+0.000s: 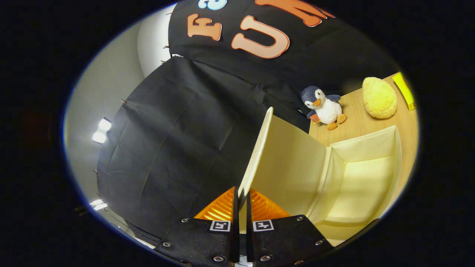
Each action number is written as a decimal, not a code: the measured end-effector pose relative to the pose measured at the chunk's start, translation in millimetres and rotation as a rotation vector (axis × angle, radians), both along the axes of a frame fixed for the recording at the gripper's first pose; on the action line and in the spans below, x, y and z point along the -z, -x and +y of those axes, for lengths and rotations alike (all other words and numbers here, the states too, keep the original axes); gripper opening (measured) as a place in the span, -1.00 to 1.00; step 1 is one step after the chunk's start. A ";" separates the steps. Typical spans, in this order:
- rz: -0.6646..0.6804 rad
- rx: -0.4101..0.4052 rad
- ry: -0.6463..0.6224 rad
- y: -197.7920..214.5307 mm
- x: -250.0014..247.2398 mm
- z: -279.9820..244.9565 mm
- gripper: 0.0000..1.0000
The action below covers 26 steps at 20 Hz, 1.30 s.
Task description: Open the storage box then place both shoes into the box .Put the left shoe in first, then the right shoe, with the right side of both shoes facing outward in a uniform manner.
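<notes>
On the far left, a pale wall (94,89) carries two bright lamps (101,131), one above the other, the lower one close to the floor line. Next to the right hangs the black cloth wall (174,144) of the booth, pinned along its left edge. At centre, the gripper (241,207) is clamped on the lid (259,148) of the storage box (356,178): both orange ribbed fingers (219,209) press on the lower edge of the lid, one on each face, with the jaws nearly together and only the thickness of the lid between them. The lid stands raised, close to upright, with its woven outer face toward the cloth wall and its smooth cream inner face toward the box. To the right of the lid, the storage box is open, and its cream interior is visible with the back wall and one side wall standing. The box rests on a wooden table (356,126). Beyond the box on the table stands a plush penguin (323,106), then a yellow plush object (379,97), and at the far right a yellow carton (404,91), partly visible.
</notes>
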<state>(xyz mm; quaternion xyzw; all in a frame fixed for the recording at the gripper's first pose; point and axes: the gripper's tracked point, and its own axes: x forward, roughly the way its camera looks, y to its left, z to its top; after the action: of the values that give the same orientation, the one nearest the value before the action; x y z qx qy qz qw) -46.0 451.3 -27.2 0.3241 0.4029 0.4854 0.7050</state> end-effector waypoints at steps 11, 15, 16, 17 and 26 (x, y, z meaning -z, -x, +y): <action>-0.244 0.005 0.344 2.5 65.4 28.0 0.95; -0.261 0.071 0.375 -12.9 66.8 -0.3 0.95; -0.269 0.090 0.386 -16.4 66.5 -7.8 0.96; -0.278 0.112 0.397 -22.2 65.4 -18.0 0.96; -0.337 0.329 0.615 -52.7 102.8 -153.8 0.96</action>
<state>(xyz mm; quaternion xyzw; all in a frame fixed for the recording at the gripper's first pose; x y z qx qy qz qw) 6.7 297.4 -130.0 0.0736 0.3508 0.2686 0.8941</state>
